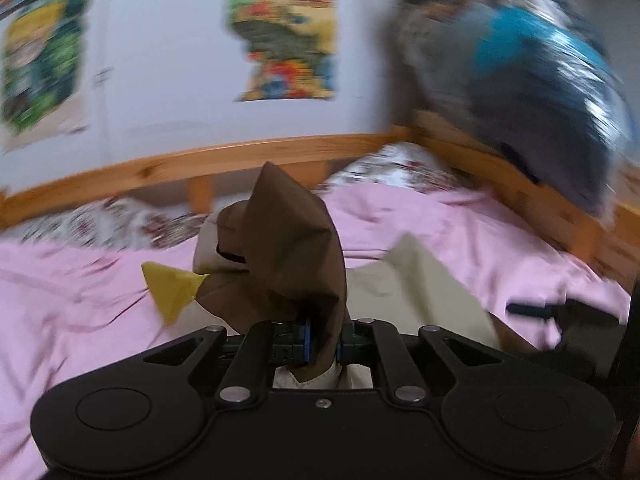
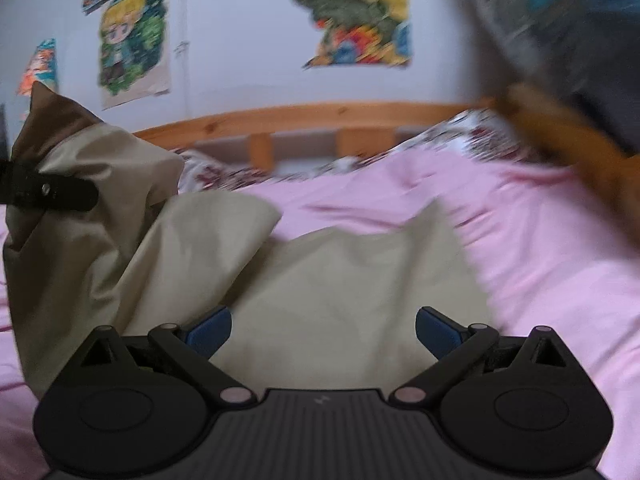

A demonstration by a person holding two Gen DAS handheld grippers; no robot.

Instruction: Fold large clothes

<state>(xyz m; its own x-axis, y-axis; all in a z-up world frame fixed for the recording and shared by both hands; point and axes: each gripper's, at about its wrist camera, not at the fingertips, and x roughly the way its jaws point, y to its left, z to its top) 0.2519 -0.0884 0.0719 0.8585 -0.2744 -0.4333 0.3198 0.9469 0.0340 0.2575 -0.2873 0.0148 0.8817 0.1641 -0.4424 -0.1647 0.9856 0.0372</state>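
Closest to my left lens, the left gripper point(image 1: 322, 344) is clenched on a bunched fold of the garment point(image 1: 292, 256), brown cloth standing up between its blue pads point(image 1: 307, 340) and lifted off the bed. I record the garment as two-toned, brown on one face and beige on the other, with a small yellow corner point(image 1: 172, 288) showing to the left of the raised fold. From the right wrist view, the right gripper point(image 2: 323, 332) is released, its blue fingertips point(image 2: 210, 330) spread wide apart with nothing between them, positioned over the beige spread of the garment point(image 2: 340, 280) that lies flat on the pink bedsheet point(image 2: 540, 260). In that same view the left gripper point(image 2: 52, 192) appears at the left edge, pinching the raised part of the cloth. Behind runs a wooden bed rail point(image 2: 320, 114), with a floral cover point(image 2: 472, 136) along it and posters point(image 2: 352, 12) on the wall. Both views are blurred, worst at the upper right.
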